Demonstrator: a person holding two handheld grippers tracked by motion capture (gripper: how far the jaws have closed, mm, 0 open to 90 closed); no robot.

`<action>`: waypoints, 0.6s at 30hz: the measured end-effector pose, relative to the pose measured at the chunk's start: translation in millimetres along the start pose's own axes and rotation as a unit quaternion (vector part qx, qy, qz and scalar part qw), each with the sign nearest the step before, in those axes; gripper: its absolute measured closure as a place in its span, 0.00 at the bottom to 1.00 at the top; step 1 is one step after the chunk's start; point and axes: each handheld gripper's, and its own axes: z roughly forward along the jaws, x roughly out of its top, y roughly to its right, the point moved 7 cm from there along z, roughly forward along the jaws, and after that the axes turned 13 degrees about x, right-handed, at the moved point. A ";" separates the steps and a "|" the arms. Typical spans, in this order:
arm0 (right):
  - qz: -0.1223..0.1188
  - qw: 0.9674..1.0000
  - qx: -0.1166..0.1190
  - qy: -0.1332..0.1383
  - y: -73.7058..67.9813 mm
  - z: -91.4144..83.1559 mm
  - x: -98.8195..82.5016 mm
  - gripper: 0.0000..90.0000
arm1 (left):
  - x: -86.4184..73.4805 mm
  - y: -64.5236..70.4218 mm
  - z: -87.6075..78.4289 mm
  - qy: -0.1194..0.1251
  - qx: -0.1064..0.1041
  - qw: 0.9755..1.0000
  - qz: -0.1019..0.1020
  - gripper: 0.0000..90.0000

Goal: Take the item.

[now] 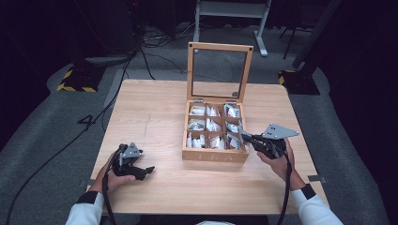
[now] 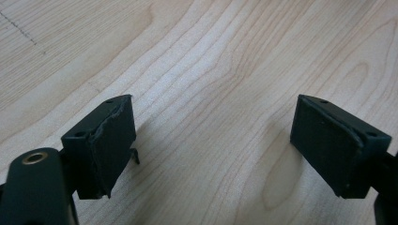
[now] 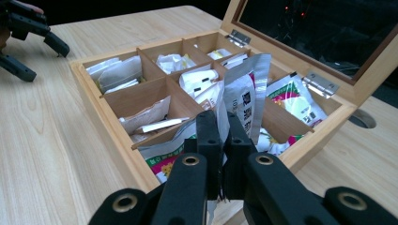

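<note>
Right claw (image 3: 220,140) pinches sachet (image 3: 244,101) by its edge over box (image 3: 101,110) — light, limp, slippery | left claw (image 2: 211,140) wide, desk's near-left corner

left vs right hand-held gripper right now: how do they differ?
The left hand-held gripper has its jaws wide apart with nothing between them; the right hand-held gripper is shut on a silver tea packet. The left one sits low over bare table, away from the wooden tea box; the right one is at the box's near right corner, the packet lifted above the compartments. Both are black, two-jawed, each held in one hand.
</note>
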 end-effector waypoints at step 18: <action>-0.017 0.999 0.009 0.038 -7.1 -16.1 19.3 0.98 | -1.0 0.3 -0.9 -0.001 0.009 1.000 -0.010 0.17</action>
